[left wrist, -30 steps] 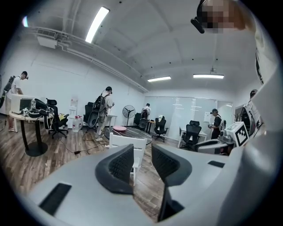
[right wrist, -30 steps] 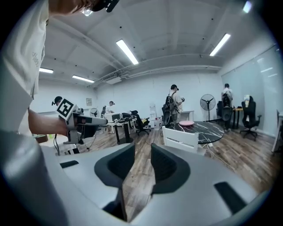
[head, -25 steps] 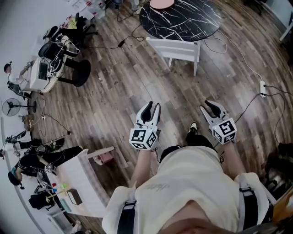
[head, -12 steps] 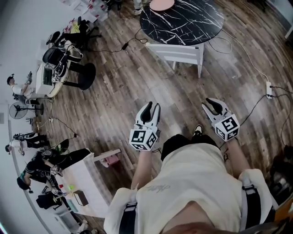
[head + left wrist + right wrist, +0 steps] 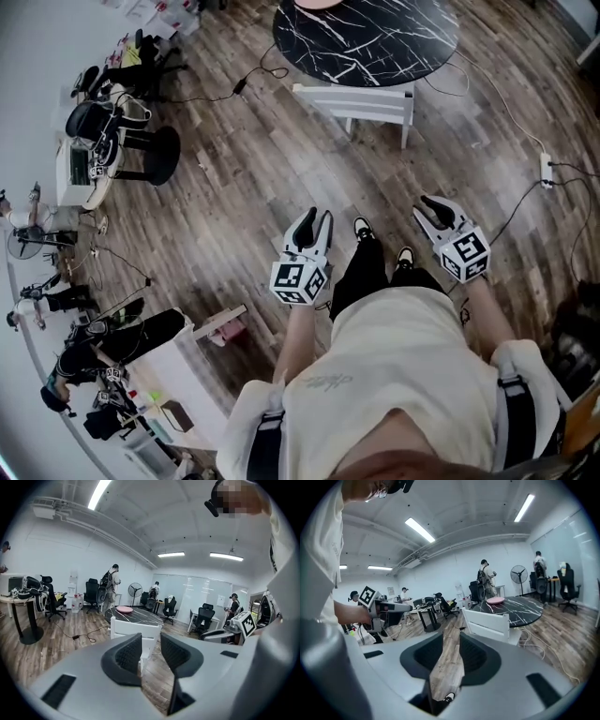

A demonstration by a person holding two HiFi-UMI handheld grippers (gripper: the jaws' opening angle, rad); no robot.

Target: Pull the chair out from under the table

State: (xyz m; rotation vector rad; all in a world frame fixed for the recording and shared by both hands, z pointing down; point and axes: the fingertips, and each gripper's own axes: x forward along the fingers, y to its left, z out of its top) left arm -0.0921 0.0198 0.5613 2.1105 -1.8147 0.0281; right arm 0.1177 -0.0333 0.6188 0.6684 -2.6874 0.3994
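Note:
A white chair [image 5: 361, 100] stands tucked against the near edge of a round black marble table [image 5: 367, 37] at the top of the head view. The chair [image 5: 133, 633] also shows beyond the jaws in the left gripper view, and as a white chair back [image 5: 487, 623] in the right gripper view. My left gripper [image 5: 312, 222] is open and holds nothing, well short of the chair. My right gripper [image 5: 430, 208] is open too, empty, off to the chair's right and nearer me. A pink dish [image 5: 495, 600] lies on the table.
Cables and a power strip [image 5: 544, 170] trail across the wooden floor at right. A small round stand table [image 5: 155, 152] with equipment sits at left, a white cart [image 5: 169, 370] at lower left. Office chairs and several people are further off.
Both grippers have moved forward toward the chair as the person steps ahead; a foot now shows between them. The jaws stand as before.

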